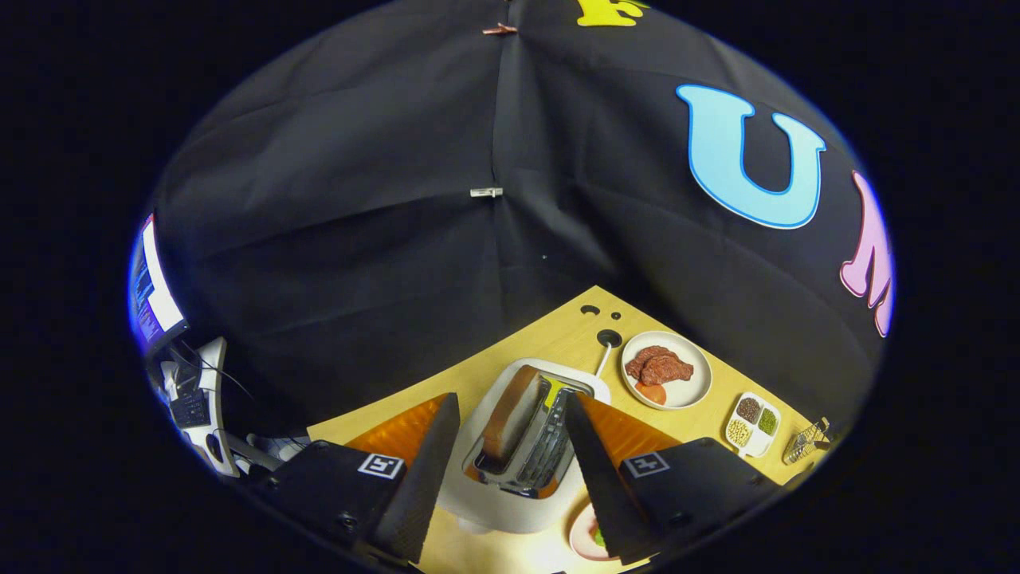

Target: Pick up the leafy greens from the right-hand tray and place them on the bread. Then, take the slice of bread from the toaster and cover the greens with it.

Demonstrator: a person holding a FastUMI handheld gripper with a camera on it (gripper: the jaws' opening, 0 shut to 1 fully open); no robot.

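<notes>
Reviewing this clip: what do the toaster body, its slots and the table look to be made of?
Toaster body: probably plastic, smooth glossy white shell. Slots: likely metal, shiny grey bars. Table: wood or wood-look laminate, pale yellow and matte, with faint grain. The open gripper straddles the toaster, where the bread stands.

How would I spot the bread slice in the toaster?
Find the white toaster on the wooden table, between the open gripper fingers. The brown bread slice stands in one slot; the slot beside it holds nothing.
</notes>
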